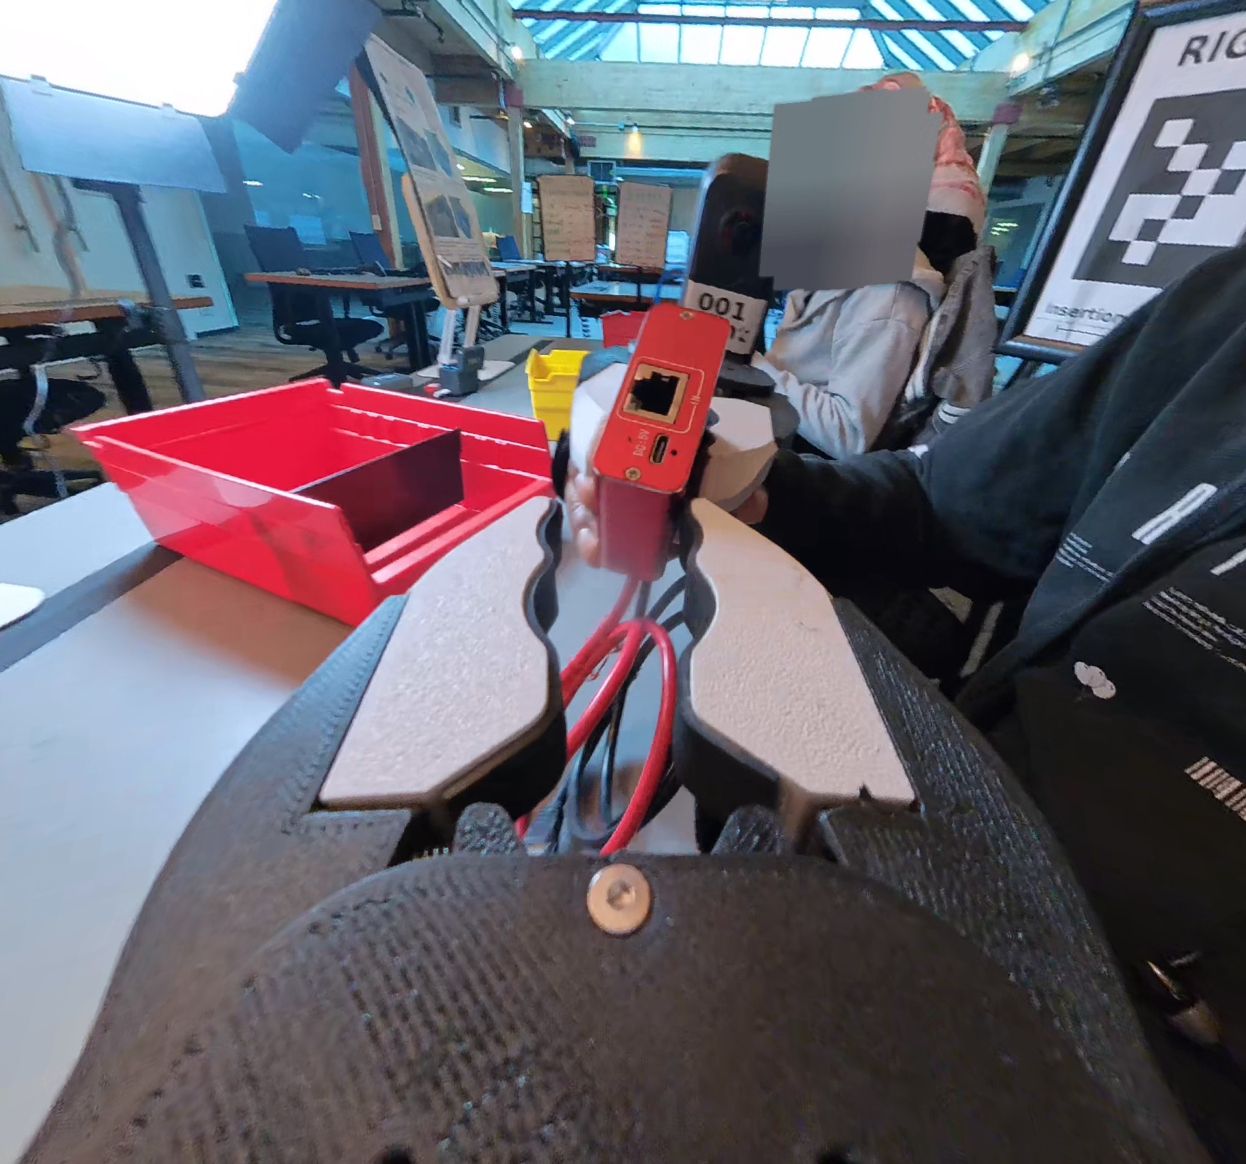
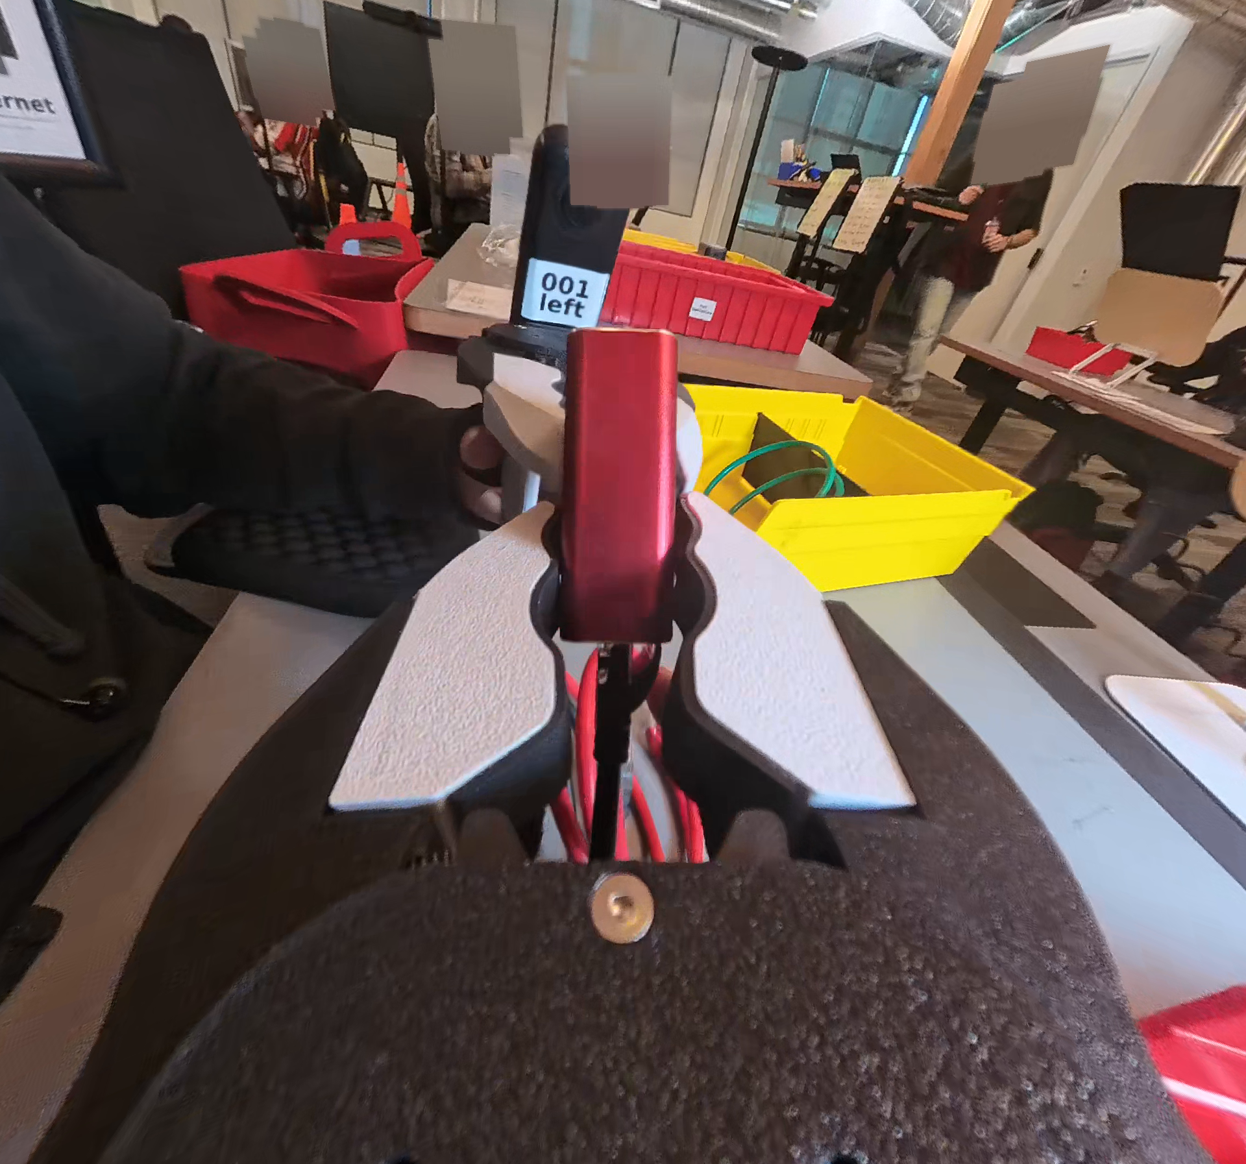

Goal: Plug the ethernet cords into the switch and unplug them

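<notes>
A red metal switch (image 1: 650, 430) stands upright between both grippers, above the table. In the left wrist view its end face shows an empty ethernet port and a small power port. My left gripper (image 1: 620, 542) is shut on its lower end. My right gripper (image 1: 735, 457) faces it from behind. In the right wrist view my right gripper (image 2: 617, 565) is shut on the switch (image 2: 620, 478), and the left gripper (image 2: 526, 430) holds it from the far side. Red cords (image 2: 583, 761) and a black cord (image 2: 610, 761) hang below the switch.
A red bin (image 1: 270, 457) with a black divider sits on the table at the left. A yellow bin (image 2: 876, 525) holding a coiled green cord (image 2: 775, 471) sits at the right. More red bins (image 2: 715, 309) stand behind. The operator's dark sleeves flank the grippers. The tips of both grippers are at nearly the same place.
</notes>
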`<state>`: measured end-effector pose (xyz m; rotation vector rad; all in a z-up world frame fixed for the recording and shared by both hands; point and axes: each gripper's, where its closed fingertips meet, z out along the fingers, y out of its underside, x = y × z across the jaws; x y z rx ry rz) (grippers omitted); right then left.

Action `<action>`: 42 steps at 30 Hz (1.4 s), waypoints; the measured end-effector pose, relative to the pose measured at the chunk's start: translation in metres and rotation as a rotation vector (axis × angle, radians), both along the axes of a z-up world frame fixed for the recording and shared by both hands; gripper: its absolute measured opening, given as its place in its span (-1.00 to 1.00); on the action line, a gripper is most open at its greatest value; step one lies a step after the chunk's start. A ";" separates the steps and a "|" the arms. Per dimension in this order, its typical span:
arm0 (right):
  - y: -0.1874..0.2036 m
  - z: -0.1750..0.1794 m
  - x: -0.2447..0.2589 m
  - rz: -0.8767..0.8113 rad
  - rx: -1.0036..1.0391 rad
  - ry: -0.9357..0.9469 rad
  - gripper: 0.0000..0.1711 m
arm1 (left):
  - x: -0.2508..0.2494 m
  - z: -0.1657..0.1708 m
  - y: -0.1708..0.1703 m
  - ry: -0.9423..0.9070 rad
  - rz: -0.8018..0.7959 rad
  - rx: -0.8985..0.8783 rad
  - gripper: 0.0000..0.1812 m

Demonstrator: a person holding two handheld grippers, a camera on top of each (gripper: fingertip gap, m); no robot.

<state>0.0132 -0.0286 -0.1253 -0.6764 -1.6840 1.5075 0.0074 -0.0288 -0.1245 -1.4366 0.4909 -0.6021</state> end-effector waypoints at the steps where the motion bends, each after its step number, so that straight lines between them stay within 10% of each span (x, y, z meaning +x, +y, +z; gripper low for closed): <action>1: 0.004 0.003 0.001 -0.012 -0.005 0.009 -0.67 | -0.008 0.003 0.000 -0.007 0.022 0.007 -0.60; 12: 0.050 0.016 0.001 -0.175 -0.012 0.043 -0.67 | -0.220 -0.005 -0.015 0.170 0.834 -0.210 -0.67; 20: 0.056 0.012 -0.002 -0.194 -0.013 0.033 -0.67 | -0.251 -0.114 -0.007 0.343 0.787 -0.783 -0.60; 26: 0.058 0.013 0.000 -0.208 -0.006 0.039 -0.67 | -0.261 -0.129 0.008 0.404 0.805 -0.849 -0.81; 35: 0.061 0.016 0.000 -0.226 -0.011 0.050 -0.67 | -0.255 -0.039 -0.007 0.220 0.824 -0.539 -0.93; 42: 0.068 0.018 0.000 -0.253 -0.016 0.064 -0.66 | -0.132 0.064 -0.027 -0.206 0.166 -0.105 -0.94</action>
